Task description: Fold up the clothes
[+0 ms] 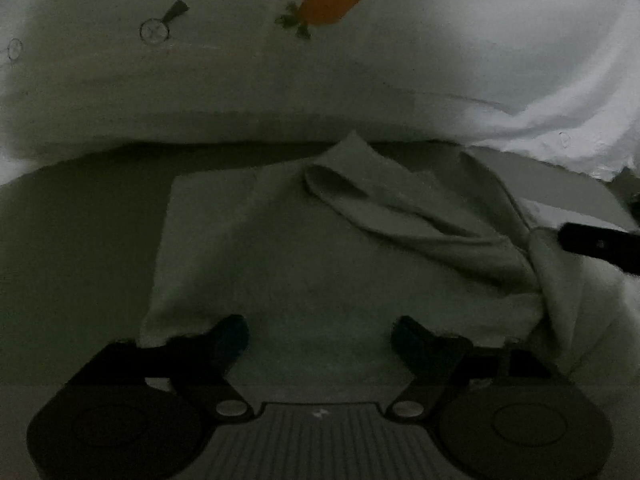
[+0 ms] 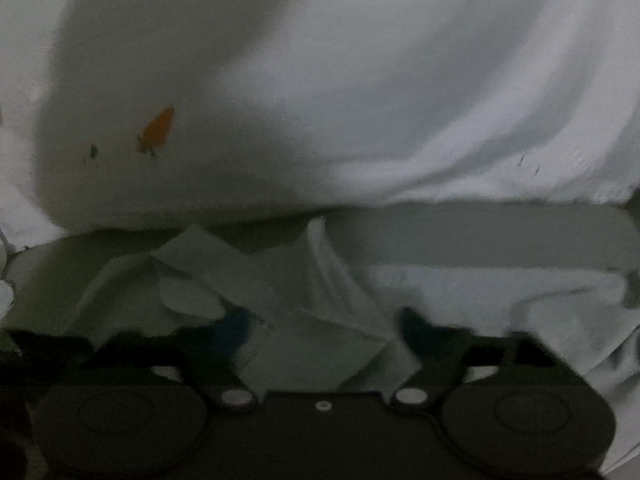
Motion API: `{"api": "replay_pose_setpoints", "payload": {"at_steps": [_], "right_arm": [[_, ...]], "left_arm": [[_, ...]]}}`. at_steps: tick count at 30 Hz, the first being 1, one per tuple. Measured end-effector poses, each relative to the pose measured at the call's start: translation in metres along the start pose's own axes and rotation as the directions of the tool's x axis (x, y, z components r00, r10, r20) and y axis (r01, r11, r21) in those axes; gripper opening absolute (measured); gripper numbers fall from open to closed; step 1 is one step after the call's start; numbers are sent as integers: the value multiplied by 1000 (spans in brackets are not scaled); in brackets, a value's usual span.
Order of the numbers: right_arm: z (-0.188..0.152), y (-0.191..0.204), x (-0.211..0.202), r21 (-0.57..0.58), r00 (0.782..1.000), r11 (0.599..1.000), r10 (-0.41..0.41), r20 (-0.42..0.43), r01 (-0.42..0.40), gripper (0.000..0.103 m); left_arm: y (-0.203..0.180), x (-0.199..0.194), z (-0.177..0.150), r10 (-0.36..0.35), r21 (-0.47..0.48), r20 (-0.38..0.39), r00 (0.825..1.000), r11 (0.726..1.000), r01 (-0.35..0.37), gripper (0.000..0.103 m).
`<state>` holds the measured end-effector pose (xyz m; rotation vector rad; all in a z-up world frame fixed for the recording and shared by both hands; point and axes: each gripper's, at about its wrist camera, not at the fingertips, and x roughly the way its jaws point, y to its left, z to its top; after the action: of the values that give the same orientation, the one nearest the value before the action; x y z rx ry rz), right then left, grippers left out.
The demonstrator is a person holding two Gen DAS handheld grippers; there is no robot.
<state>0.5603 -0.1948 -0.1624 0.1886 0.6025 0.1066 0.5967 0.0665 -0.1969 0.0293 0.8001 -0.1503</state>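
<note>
On the bed [image 1: 80,240], below the carrot-print pillow [image 1: 240,80], lies a pale green cloth [image 1: 300,260], half folded. Left gripper [image 1: 320,336] hovers with fingers wide and empty; right gripper [image 2: 324,332] straddles a bunched corner, fingers apart. Pinch one layer only, then pull flat.

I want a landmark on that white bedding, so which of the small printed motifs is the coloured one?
The orange carrot print with green leaves; the other motifs are grey outline drawings.

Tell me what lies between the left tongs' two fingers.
The pale cloth lies between the fingers of the open left tongs, its near edge in the gap, seemingly ungripped. The left wrist view shows it.
</note>
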Motion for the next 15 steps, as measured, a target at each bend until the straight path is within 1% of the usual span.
{"api": "replay_pose_setpoints", "payload": {"at_steps": [1, 4, 5, 6, 8, 9, 10, 11, 13, 14, 15], "right_arm": [[1, 1, 6, 10, 1000, 1000, 3, -21, -3, 59], [0, 3, 18, 39, 999, 999, -17, -49, 19, 60], [-1, 2, 21, 58, 998, 998, -19, -54, 23, 62], [-2, 2, 23, 81, 998, 996, -23, -56, 27, 65], [-6, 6, 29, 88, 996, 995, -42, -77, 48, 77], [-8, 8, 33, 89, 995, 994, -51, -88, 58, 77], [-10, 11, 37, 71, 994, 996, -55, -98, 62, 63], [-14, 13, 38, 53, 993, 996, -62, -101, 67, 36], [-18, 11, 30, 57, 993, 994, -84, -83, 88, 14], [-18, 8, 21, 87, 994, 992, -81, -70, 87, 9], [-19, 6, 10, 105, 995, 990, -83, -57, 88, 7]], "left_arm": [[-2, -1, -2, 7, 22, 5, 1000, 1000, -7, 91], [-5, -3, -9, 26, 79, 20, 999, 996, -27, 93], [-3, -3, -9, 18, 65, 23, 1000, 998, -19, 96], [-5, -1, -11, 13, 72, 33, 999, 997, -16, 97], [-8, 2, -16, 5, 86, 56, 998, 996, -9, 103], [-8, 2, -19, 6, 86, 77, 997, 996, -13, 103], [-8, 2, -22, 7, 86, 95, 995, 996, -15, 103], [-6, 2, -21, 3, 86, 93, 996, 996, -11, 103], [-5, 0, -20, 1, 85, 94, 996, 996, -9, 103], [-4, 0, -20, -1, 85, 95, 996, 996, -8, 103], [-5, 1, -20, 0, 85, 95, 995, 996, -8, 103]]}}
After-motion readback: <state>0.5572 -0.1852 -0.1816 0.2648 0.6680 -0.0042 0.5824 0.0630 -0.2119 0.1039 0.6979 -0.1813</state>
